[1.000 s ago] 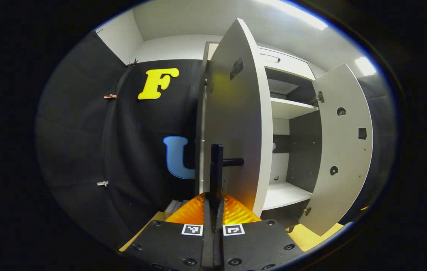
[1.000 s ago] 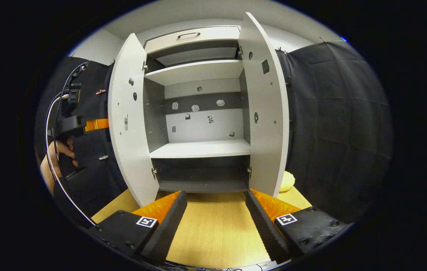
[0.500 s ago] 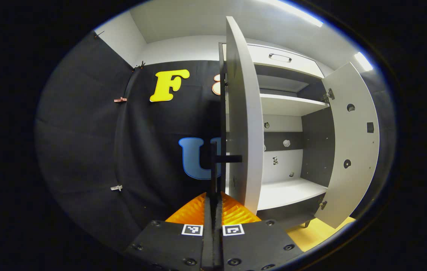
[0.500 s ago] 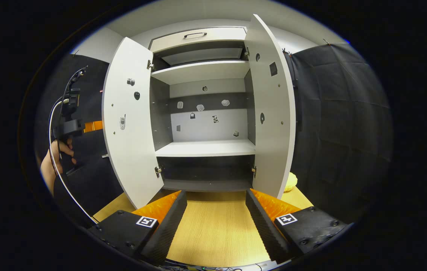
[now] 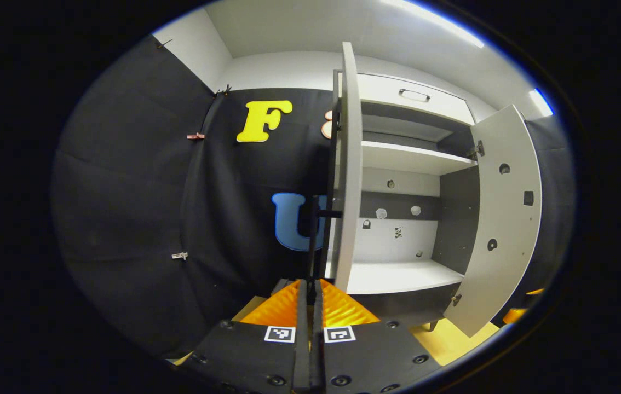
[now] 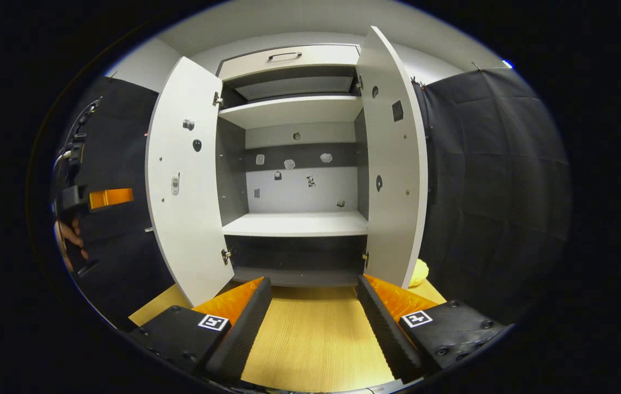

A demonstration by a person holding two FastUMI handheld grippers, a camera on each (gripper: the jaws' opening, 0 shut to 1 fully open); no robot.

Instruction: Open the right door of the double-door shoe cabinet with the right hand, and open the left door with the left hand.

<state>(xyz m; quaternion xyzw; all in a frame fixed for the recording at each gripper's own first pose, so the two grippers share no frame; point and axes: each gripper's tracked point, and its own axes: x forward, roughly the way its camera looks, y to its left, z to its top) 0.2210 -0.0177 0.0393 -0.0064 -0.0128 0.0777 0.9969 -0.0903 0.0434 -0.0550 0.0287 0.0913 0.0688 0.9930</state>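
The white shoe cabinet (image 6: 295, 224) stands with both doors swung wide. In the right gripper view the left door (image 6: 184, 180) and the right door (image 6: 395, 164) flank bare shelves. My right gripper (image 6: 313, 282) hangs open over the wooden floor in front of the cabinet, holding nothing. In the left gripper view I see the left door (image 5: 346, 164) edge-on, with its black bar handle (image 5: 316, 235) rising just ahead of my left gripper (image 5: 310, 283), whose fingers are pressed together. Seen from the right gripper view, the left gripper (image 6: 130, 195) sits a little left of the door's edge, held by a hand (image 6: 69, 241).
Black cloth walls close in on both sides of the cabinet. A drawer (image 6: 288, 54) tops the cabinet. A yellow object (image 6: 419, 272) lies on the floor behind the right door. Light wooden floor (image 6: 310, 334) stretches in front of the cabinet.
The left door has swung further open, from angled to edge-on in the left gripper view. The left gripper has drawn back left, away from the door's edge. The right gripper has barely moved.
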